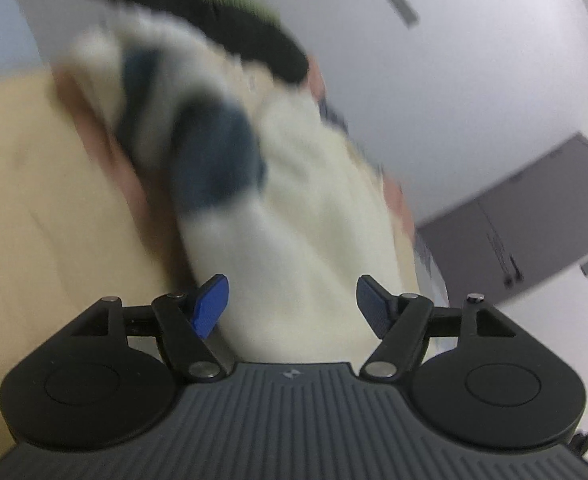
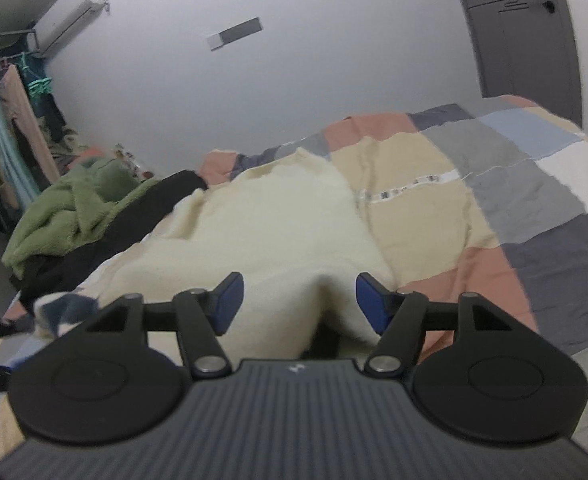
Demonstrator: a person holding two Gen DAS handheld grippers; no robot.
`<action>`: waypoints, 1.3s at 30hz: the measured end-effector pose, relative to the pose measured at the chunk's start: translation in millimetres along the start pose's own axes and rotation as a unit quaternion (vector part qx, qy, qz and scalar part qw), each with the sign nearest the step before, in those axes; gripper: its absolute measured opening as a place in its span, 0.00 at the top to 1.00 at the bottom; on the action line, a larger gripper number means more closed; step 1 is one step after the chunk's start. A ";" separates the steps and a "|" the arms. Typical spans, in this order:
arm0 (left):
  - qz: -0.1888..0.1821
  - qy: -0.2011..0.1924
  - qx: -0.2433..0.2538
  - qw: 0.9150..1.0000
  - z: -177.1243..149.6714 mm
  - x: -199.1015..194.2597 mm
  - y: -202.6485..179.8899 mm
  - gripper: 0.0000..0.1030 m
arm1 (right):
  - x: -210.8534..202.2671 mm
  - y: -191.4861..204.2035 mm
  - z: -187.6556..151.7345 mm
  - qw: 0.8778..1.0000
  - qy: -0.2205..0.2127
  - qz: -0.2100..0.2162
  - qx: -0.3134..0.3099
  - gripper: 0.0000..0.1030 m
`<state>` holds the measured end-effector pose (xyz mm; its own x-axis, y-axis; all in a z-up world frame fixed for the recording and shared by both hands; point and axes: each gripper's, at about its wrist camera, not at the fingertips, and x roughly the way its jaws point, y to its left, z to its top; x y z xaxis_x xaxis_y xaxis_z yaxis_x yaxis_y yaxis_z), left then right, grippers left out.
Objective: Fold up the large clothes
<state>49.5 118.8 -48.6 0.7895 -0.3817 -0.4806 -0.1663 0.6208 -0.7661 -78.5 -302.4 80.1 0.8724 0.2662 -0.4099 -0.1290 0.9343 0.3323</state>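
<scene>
— well, both tools wide apart, blue pads gripping nothing: left tool (image 1: 291, 304), right tool (image 2: 298, 300).
— and the cream garment (image 2: 269, 224)?
— lying spread on the patchwork bed (image 2: 534, 184), its near edge bunched between the right tool's pads, untouched; green blanket (image 2: 73, 208) beside it.

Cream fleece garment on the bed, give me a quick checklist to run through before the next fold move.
1. Left gripper free of cloth: ok, its pads stand apart.
2. Right gripper free of cloth: ok, open, the fabric sits between the pads unpinched.
3. Cream fleece garment lying flat: not ok, it humps up near the right gripper.
4. Dark blue sleeve part tucked in: cannot tell, left view is blurred.
5. Green garment clear of the cream one: ok, off to the side.
</scene>
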 end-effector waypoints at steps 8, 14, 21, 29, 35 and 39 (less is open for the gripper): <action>0.000 0.101 -0.034 0.994 -43.2 48.2 3.2 0.27 | 44.7 -7.7 -18.2 0.985 0.104 0.070 0.118 0.37; -0.045 0.095 -0.080 0.991 -41.1 67.3 16.6 0.27 | 76.7 -19.6 -24.1 0.977 0.129 0.062 0.157 0.37; -0.057 0.070 -0.100 0.991 -31.6 77.4 23.3 0.41 | 101.2 -26.7 -12.4 0.984 0.100 0.074 0.127 0.36; -0.094 0.009 -0.025 0.995 -20.6 54.1 0.5 0.86 | 101.6 -29.0 -8.0 0.988 0.087 0.070 0.110 0.78; -0.173 -0.050 0.047 0.983 -13.0 -4.1 -33.3 0.87 | 62.6 -5.6 4.6 0.994 0.019 0.096 0.054 0.84; -0.209 -0.075 0.074 0.972 -14.6 -46.2 -45.5 0.87 | 25.7 6.4 7.7 0.992 -0.035 0.118 0.028 0.84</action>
<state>11.9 98.2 2.3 0.8496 -0.5235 -0.0645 0.2649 0.5292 -0.8061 -53.3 -291.4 78.3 0.8517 0.4572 -0.2563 -0.3087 0.8327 0.4597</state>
